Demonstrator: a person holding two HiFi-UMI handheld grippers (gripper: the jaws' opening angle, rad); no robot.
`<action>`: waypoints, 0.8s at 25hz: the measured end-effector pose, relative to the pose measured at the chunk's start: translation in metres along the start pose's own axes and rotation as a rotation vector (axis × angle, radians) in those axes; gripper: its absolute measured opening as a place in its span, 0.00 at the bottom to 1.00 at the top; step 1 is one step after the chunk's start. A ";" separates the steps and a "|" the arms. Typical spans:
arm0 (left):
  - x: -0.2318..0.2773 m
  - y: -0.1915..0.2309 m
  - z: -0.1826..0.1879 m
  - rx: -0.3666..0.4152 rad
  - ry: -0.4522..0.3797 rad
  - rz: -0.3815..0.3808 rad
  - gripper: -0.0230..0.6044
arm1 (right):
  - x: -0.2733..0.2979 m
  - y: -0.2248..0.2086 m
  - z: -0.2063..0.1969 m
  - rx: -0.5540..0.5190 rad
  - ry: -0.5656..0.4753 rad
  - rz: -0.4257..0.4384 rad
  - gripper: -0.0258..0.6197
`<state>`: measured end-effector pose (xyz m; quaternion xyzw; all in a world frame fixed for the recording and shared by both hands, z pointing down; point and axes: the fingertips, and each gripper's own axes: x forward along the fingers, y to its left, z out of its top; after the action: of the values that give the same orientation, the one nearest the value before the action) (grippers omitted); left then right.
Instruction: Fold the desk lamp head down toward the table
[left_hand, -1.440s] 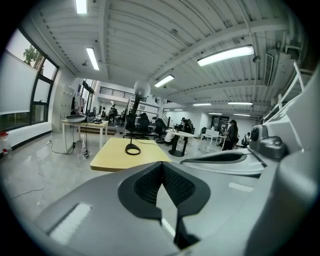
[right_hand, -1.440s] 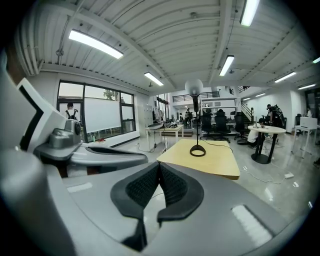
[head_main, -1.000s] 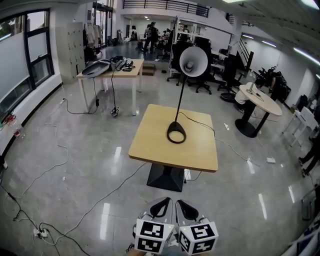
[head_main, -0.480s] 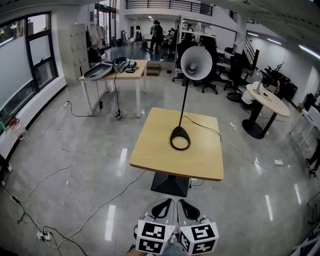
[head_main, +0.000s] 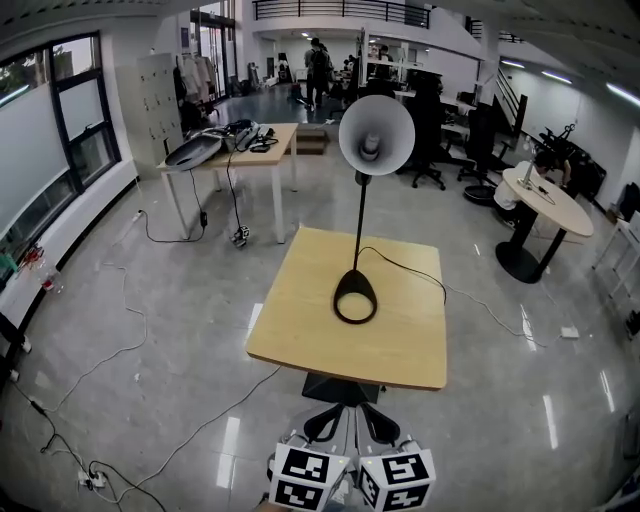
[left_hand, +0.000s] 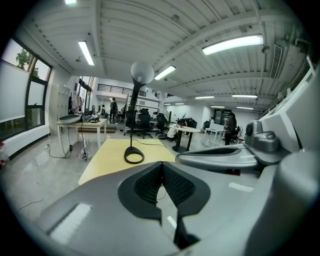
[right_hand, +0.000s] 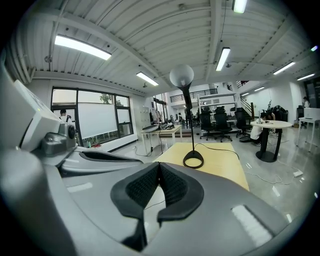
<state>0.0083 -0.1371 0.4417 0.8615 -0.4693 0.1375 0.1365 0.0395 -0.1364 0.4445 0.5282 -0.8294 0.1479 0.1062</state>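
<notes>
A desk lamp stands upright on a light wooden table (head_main: 300, 335). Its black ring base (head_main: 355, 297) rests near the table's middle, and a thin black stem carries the white cone head (head_main: 376, 134) high above, with its opening turned toward me. My left gripper (head_main: 324, 423) and right gripper (head_main: 379, 423) hover side by side short of the table's near edge, well away from the lamp. Both are shut with nothing between the pads. The left gripper view shows the shut left gripper (left_hand: 162, 165) below the lamp head (left_hand: 142, 73). The right gripper view shows the shut right gripper (right_hand: 159, 165) and the lamp base (right_hand: 193, 161).
The lamp's black cord (head_main: 420, 272) trails off the table's right side. A long table (head_main: 225, 150) with gear stands at the back left, and a round table (head_main: 545, 200) at the right. Office chairs (head_main: 430, 150) stand behind. Cables (head_main: 120, 350) cross the glossy floor.
The table and lamp have come nearer and larger in the head view. Both grippers stay shut side by side and sit slightly lower in the frame.
</notes>
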 end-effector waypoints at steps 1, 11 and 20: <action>-0.001 0.000 0.001 -0.001 -0.006 0.001 0.06 | 0.001 0.001 0.000 -0.001 0.001 0.005 0.05; 0.003 0.018 -0.009 0.007 0.010 0.030 0.06 | 0.019 0.011 -0.007 -0.016 0.002 0.053 0.05; -0.002 0.028 -0.022 0.000 0.033 0.072 0.06 | 0.024 0.018 -0.011 0.017 -0.006 0.111 0.05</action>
<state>-0.0190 -0.1423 0.4638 0.8417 -0.4976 0.1565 0.1394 0.0128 -0.1455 0.4607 0.4826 -0.8565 0.1589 0.0910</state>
